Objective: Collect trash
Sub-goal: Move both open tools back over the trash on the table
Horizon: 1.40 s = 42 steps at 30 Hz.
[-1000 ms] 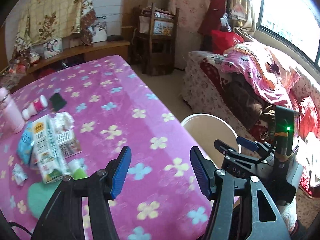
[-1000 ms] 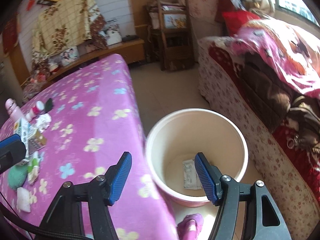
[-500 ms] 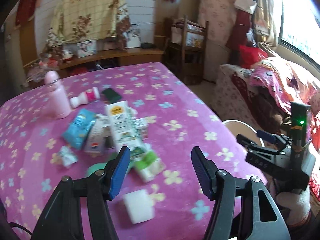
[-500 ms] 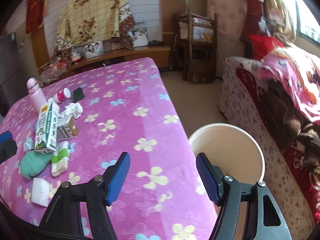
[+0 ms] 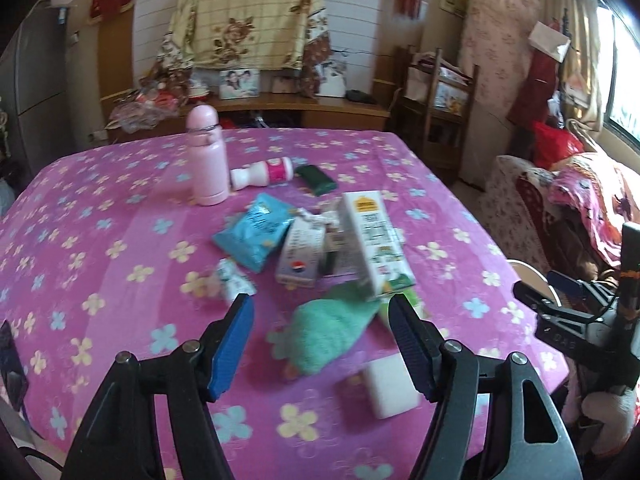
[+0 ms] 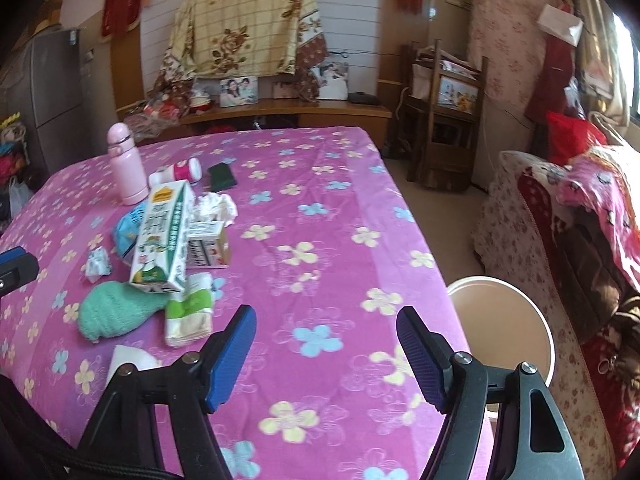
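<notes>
Trash pile, led by a milk carton (image 5: 374, 240) beside a blue packet (image 5: 254, 236) and a green cloth (image 5: 332, 330), on the floral tabletop (image 6: 320, 208); left claw (image 5: 320, 344) and right claw (image 6: 326, 354) empty, jaws opening; bucket (image 6: 516, 316) beside the tabletop.

- White panelled back wall (image 6: 360, 12) with a floral checked cloth (image 6: 244, 24) hung on it.
- Long wooden shelf (image 6: 296, 112) below, bearing framed photographs (image 6: 238, 91).
- Wooden rack (image 6: 444, 112) at right.
- Sofa (image 6: 532, 216) under patterned covers.
- Beige floor (image 6: 432, 204).
- Daylight from the right-hand window (image 5: 624, 108).
</notes>
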Motion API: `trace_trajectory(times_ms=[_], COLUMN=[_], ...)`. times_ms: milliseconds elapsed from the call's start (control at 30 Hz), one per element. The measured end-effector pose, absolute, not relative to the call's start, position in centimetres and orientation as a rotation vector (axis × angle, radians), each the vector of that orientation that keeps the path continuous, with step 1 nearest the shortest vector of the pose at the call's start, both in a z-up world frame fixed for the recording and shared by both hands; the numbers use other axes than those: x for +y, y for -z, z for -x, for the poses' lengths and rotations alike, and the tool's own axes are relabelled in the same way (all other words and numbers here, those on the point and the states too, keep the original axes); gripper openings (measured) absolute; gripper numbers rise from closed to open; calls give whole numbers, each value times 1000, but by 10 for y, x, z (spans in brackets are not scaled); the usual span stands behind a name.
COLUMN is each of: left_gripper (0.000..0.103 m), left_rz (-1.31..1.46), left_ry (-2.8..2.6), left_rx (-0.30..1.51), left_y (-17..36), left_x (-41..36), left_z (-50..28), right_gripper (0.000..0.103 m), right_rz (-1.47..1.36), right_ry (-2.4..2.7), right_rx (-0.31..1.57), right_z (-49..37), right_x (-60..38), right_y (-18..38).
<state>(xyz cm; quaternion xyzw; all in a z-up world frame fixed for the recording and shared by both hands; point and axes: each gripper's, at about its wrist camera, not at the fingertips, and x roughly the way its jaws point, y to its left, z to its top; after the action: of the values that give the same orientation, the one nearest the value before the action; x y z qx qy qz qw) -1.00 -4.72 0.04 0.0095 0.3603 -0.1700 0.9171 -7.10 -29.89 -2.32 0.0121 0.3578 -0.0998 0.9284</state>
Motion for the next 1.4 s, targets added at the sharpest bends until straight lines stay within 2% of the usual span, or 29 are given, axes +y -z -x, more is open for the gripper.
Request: trace_trajectory(times_ms=[467,1400], left_gripper=[71,71], left_rz=[14,39], left_ry=[271,363], left_rx=[796,936], left_y=[26,72], left_x=[-19,-44], left_z=[-9,-39], right_gripper=[77,78], right_rz=[-59,-138], right_ry=[95,-88], right_rx=[784,1027], right_z=[51,-9], right_x=[-274,-252], right_y=[30,96])
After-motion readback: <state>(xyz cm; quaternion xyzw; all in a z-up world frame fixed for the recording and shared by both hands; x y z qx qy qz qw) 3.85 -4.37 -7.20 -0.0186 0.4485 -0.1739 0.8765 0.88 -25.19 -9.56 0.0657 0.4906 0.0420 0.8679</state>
